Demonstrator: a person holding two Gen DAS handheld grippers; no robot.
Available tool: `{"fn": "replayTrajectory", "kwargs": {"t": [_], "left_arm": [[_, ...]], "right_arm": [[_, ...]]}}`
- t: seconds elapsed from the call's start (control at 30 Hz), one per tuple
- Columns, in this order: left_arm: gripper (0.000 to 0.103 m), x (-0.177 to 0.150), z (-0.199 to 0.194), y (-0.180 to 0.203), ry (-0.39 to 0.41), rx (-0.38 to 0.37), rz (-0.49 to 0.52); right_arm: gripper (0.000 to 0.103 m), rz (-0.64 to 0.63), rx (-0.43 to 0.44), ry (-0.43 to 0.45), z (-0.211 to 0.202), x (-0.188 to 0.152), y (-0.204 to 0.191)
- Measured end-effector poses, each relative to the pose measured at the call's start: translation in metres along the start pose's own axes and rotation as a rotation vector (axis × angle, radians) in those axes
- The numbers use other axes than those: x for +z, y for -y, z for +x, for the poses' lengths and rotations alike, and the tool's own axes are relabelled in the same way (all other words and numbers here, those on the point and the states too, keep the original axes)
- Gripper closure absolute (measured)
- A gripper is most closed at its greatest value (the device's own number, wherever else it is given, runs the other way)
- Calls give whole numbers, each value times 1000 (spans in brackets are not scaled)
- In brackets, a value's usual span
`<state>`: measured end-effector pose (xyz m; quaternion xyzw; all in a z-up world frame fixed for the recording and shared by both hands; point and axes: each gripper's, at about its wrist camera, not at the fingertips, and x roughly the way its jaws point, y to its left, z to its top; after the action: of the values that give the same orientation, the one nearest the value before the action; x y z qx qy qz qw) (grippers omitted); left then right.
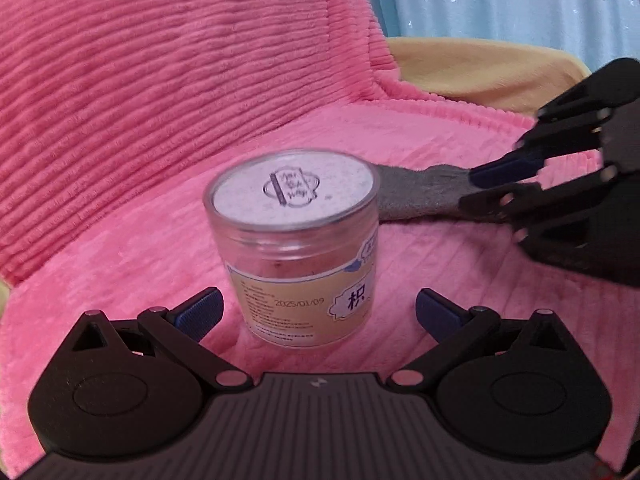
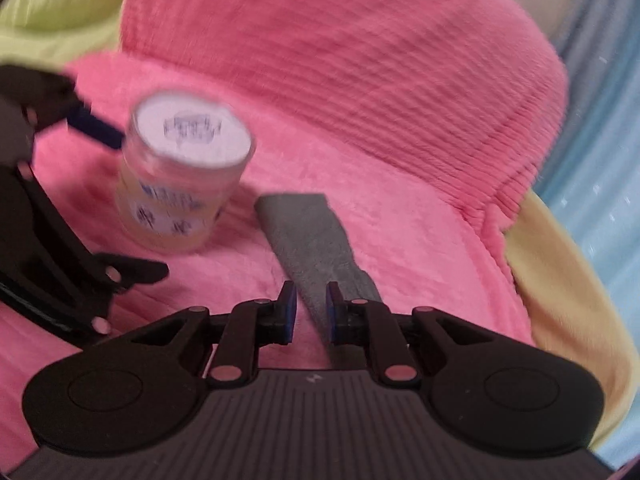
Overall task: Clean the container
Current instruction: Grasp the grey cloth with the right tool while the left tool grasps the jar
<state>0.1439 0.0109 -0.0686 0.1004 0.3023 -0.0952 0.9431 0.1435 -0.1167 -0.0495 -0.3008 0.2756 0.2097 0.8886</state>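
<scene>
Clear plastic jar (image 1: 294,246), lidded, upright on pink fleece blanket (image 1: 120,120), between wide-spread fingers of left gripper (image 1: 318,312). Right gripper (image 2: 311,312) narrowed, pinching grey cloth (image 2: 308,240) beside jar's right.

We see soft, even, fairly bright light with no hard shadows; only a faint shade sits under the jar (image 1: 294,246). The left wrist view is mostly sharp, slightly soft on the lid. The right wrist view is smeared by motion blur, the jar label unreadable. Both bend strongly at the dark fisheye corners.
</scene>
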Motion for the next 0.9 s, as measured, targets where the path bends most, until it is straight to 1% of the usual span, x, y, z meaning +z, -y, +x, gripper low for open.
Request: {"fn": "replayTrajectory", "kwargs": {"t": [0.1, 0.33, 0.43, 0.53, 0.63, 0.67, 0.7, 0.77, 0.8, 0.9], "left_arm": [[0, 0, 7, -5, -3, -23, -10], [0, 6, 15, -18, 9, -34, -52], [0, 9, 14, -20, 28, -33, -54], [1, 11, 15, -20, 36, -40, -44], [10, 14, 19, -18, 30, -25, -38], [15, 14, 20, -18, 27, -20, -36], [17, 15, 20, -18, 25, -17, -36], [17, 15, 20, -18, 33, -26, -43], [17, 16, 20, -18, 38, -35, -47], [17, 17, 19, -15, 51, -74, -35]], "right_arm": [[93, -81, -24, -22, 20, 3, -8], [91, -269, -80, -73, 68, 10, -26], [92, -286, -90, -82, 77, 13, -26], [93, -221, -76, -73, 77, 15, -19], [96, -85, -74, -28, 64, 22, -2], [96, -40, -73, -13, 60, 24, 4], [96, 24, -60, 15, 54, 28, 11], [96, 199, -2, 104, 34, 38, 32], [96, 254, 26, 131, 29, 40, 38], [96, 296, 103, 141, 31, 40, 39]]}}
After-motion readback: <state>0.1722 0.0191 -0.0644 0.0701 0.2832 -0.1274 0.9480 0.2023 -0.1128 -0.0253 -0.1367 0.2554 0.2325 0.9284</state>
